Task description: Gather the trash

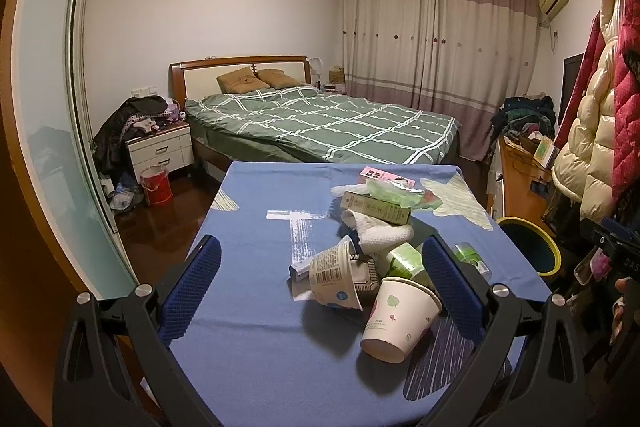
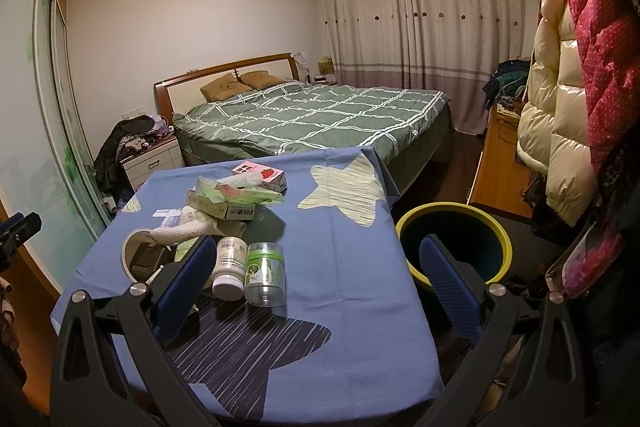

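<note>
Both hand-held grippers are hanging released and empty: left hand-held gripper (image 1: 320,291), right hand-held gripper (image 2: 316,291); the tipped white paper cup (image 1: 396,319) is lying nearest the counter's near edge; take it first, then carry it to the yellow-rimmed dark bin (image 2: 456,239) beside the right edge.

Both views over table (image 1: 256,367), bedward.

Left gripper (image 1: 320,287) and right gripper (image 2: 316,287) held level, jaws spread wide, blue-padded fingers (image 1: 192,291) gripping nothing.
</note>
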